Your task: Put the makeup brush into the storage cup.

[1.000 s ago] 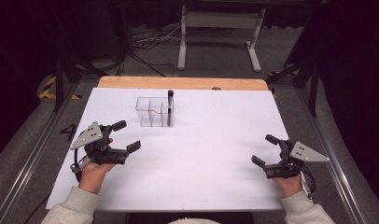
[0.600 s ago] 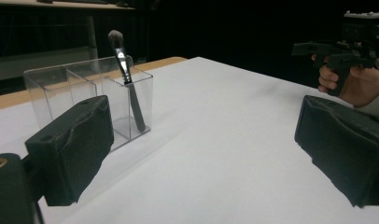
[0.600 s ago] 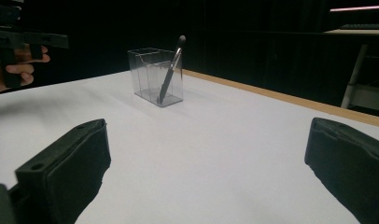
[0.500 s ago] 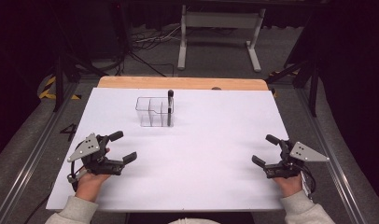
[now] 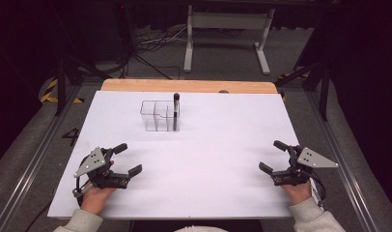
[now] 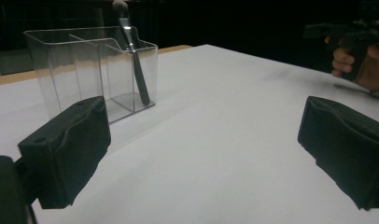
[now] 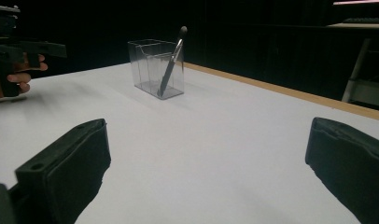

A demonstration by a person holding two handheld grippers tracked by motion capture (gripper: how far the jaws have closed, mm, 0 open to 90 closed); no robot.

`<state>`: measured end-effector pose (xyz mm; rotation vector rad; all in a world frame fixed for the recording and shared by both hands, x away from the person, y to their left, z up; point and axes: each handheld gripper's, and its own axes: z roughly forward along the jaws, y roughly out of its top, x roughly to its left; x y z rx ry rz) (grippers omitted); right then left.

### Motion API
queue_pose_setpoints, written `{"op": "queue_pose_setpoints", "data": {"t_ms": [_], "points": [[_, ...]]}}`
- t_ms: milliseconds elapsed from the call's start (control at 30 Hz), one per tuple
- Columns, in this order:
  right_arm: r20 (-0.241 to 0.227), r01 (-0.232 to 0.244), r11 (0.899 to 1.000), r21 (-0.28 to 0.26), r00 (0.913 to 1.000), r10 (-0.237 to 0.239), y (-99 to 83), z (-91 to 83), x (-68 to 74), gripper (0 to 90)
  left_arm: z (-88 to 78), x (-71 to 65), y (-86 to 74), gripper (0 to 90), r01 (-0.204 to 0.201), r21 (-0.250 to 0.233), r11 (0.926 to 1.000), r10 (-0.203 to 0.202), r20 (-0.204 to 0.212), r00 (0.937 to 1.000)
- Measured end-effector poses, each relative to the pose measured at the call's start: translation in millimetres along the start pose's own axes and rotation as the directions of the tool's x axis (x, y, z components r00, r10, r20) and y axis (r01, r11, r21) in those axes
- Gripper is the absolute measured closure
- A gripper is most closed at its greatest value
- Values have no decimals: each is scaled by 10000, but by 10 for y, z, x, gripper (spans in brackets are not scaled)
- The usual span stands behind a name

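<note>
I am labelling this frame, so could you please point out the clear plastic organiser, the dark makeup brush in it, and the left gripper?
Clear plastic organiser [image 5: 151, 117]: high view, on its front wall.
Dark makeup brush [image 5: 175, 110]: high view, on its handle.
Left gripper [image 5: 128, 158]: high view, midway between its open fingertips.

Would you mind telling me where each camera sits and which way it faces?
High view: above the person's side, looking forward and down on the white table; forearms, left gripper and right gripper show.
Left gripper view: rides the left gripper, facing the clear organizer with a brush; its open jaws show.
Right gripper view: rides the right gripper, facing the same organizer; its open jaws show.
Both gripper views share the organizer and brush.
</note>
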<state>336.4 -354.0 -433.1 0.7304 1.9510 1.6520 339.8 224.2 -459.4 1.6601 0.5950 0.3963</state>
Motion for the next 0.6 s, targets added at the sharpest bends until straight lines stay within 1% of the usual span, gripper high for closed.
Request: {"op": "queue_pose_setpoints", "data": {"t_ms": [33,100,133,200,233,267,300,333,500,600], "points": [[13,-17,10000,20,10000,17,-2,1,4,3,23,-14,-19,33,-44,201,9998,44,6,10000],[21,-38,10000,72,10000,37,-6,6,6,3,48,-31,-31,33,-117,412,9991,114,74,9999],[45,-22,9999,102,10000,22,-7,8,6,3,55,-38,-25,33,-247,478,9986,242,106,9997],[65,-5,9999,127,10000,5,-9,9,7,3,58,-52,-7,32,-270,324,9991,266,125,9996],[75,-10,9999,124,10000,9,-9,9,7,3,52,-52,2,31,-264,334,9991,260,137,9996],[77,-13,9999,104,10000,12,-9,8,8,3,51,-58,4,31,-154,297,9994,150,124,9998],[72,-15,9999,99,10000,15,-8,8,8,3,45,-52,10,30,-175,310,9994,170,152,9997],[74,-16,10000,97,10000,16,-8,7,9,3,47,-52,11,30,-98,236,9997,95,155,9998],[48,1,10000,71,10000,-2,-7,9,13,3,46,-49,12,29,-6,215,9998,1,194,9998],[58,6,10000,78,10000,-6,-6,7,15,3,43,-46,12,28,184,110,9998,-186,211,9996]]}}
